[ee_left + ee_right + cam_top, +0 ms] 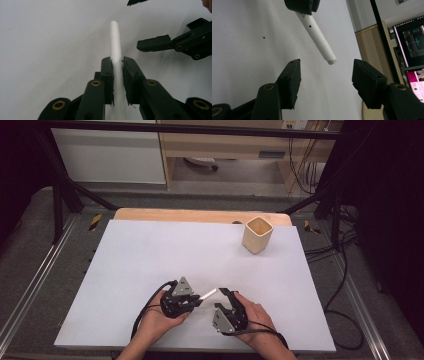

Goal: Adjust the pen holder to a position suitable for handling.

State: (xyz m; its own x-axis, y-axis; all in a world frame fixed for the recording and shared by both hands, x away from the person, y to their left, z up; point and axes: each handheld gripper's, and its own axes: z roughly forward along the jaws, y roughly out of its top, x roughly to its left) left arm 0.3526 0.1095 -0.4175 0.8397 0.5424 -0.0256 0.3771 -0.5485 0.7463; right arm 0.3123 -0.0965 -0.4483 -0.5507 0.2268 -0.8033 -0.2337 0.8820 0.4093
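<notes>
A white marker-like stick point(207, 295) hangs just above the white table sheet, pointing up and right. My left gripper point(195, 301) is shut on its lower part; in the left gripper view both pads clamp the stick point(115, 40) near its middle. My right gripper point(226, 295) stands open just right of the stick's free end. In the right gripper view the capped tip point(331, 60) hangs in front of the gap between the two jaws, touching neither pad. One right finger point(155, 43) shows beside the stick in the left gripper view.
A beige square cup point(257, 235) stands upright at the far right of the white sheet point(150, 255). A wooden table edge point(200, 215) runs behind the sheet. Black frame legs and cables flank the table. A monitor point(412, 45) glows beyond the table's side.
</notes>
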